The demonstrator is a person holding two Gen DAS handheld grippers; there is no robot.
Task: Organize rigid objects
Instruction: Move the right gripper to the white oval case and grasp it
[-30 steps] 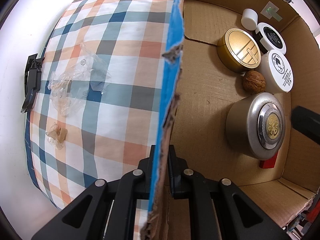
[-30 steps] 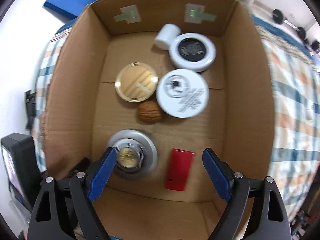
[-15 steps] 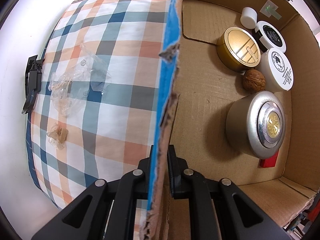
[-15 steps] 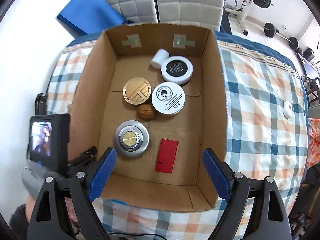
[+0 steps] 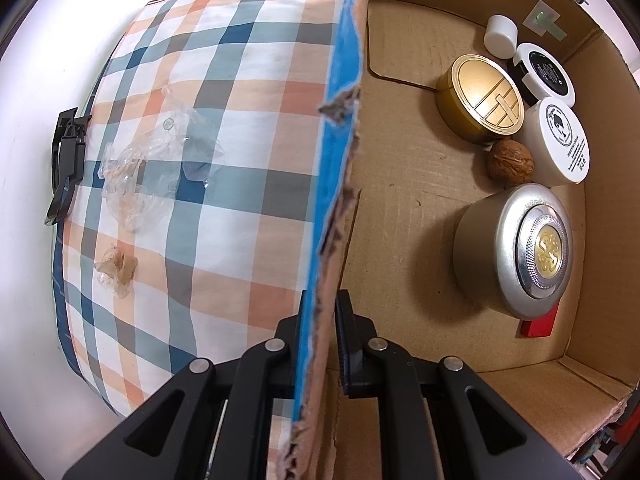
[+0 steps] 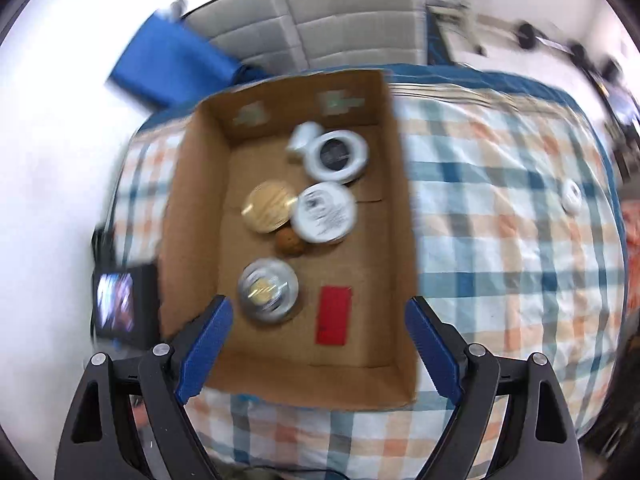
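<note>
Left gripper (image 5: 320,320) pinches box wall (image 5: 340,184)
We see right gripper (image 6: 316,340) wide, empty, above the box; tins inside

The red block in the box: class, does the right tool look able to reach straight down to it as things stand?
Probably yes. The right tool is open and empty above the cardboard box, and the red block lies flat with bare cardboard to its right; only the silver tin sits close by.

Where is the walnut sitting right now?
The walnut lies on the cardboard box floor, between the gold tin, the white jar and the silver tin.
</note>
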